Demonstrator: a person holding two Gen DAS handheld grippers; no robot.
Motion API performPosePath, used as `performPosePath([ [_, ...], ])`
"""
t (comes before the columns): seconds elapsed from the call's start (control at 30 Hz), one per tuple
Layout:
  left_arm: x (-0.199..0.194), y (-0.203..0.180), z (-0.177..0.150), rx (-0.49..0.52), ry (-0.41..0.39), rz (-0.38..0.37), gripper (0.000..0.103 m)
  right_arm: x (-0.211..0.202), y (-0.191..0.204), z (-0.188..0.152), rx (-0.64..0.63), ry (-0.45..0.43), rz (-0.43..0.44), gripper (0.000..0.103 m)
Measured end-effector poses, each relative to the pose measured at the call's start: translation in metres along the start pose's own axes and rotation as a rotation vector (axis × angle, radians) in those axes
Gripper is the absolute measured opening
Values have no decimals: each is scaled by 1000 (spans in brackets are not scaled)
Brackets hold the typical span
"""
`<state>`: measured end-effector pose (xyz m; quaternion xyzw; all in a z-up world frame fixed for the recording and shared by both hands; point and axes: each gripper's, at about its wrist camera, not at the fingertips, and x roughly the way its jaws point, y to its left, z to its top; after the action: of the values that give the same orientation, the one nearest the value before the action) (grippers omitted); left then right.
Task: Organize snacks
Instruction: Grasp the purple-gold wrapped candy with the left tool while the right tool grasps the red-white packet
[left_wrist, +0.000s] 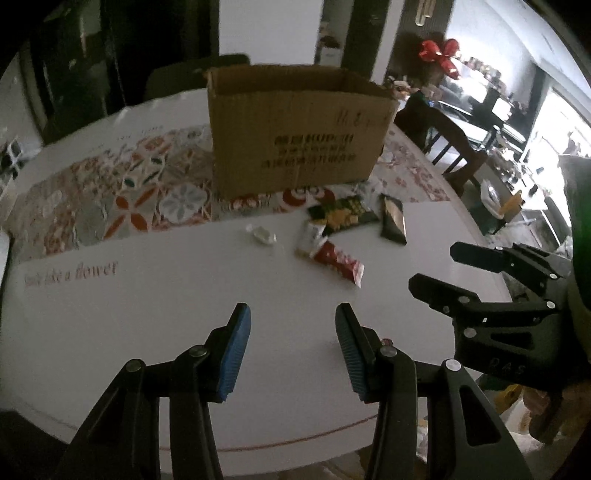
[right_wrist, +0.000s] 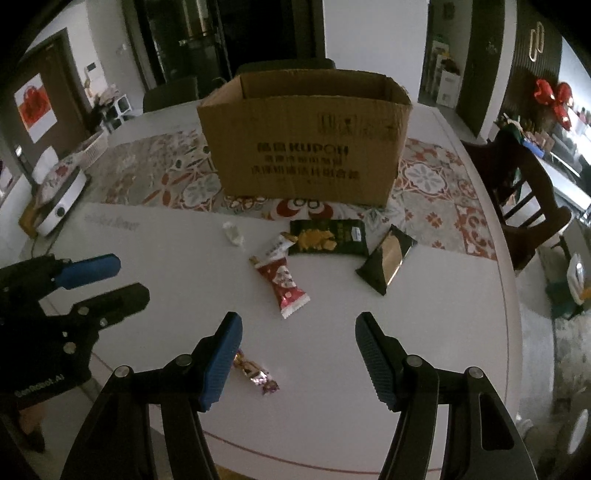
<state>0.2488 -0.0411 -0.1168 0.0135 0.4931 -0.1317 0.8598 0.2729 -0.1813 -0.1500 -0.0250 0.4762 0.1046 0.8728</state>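
Cardboard box (right_wrist: 306, 147), front face: dark printed Latin letters reading about "KUPOH", blurred, preceded by two Chinese characters, with two further lines of Chinese characters beneath, too soft to read; a row of small handling symbols at its upper right, not legible. Table mat (left_wrist: 147, 295), white border: pink script "Smile like a flower", the first word blurred. Left gripper (right_wrist: 107, 284), black body: pale lettering, apparently "GenRobot.AI", partly dim. Snack packets: print too small to read.
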Motion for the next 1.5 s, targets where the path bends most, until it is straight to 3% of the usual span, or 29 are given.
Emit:
performPosePath([
  [0.17, 1, -13, -10, -86, -11, 55, 42, 7, -6, 3, -82, 5, 63, 64],
  [0.6, 8, -69, -46, -491, -111, 230, 38, 13, -34, 16, -389, -62, 279, 64],
  [0.97, 33, -105, -52, -586, -157, 352, 28, 43, -40, 21, -450, -45, 402, 57],
  [1.5, 80, -108, -60, -734, -145, 423, 26, 96, -16, 20, -505, -8, 422, 45],
])
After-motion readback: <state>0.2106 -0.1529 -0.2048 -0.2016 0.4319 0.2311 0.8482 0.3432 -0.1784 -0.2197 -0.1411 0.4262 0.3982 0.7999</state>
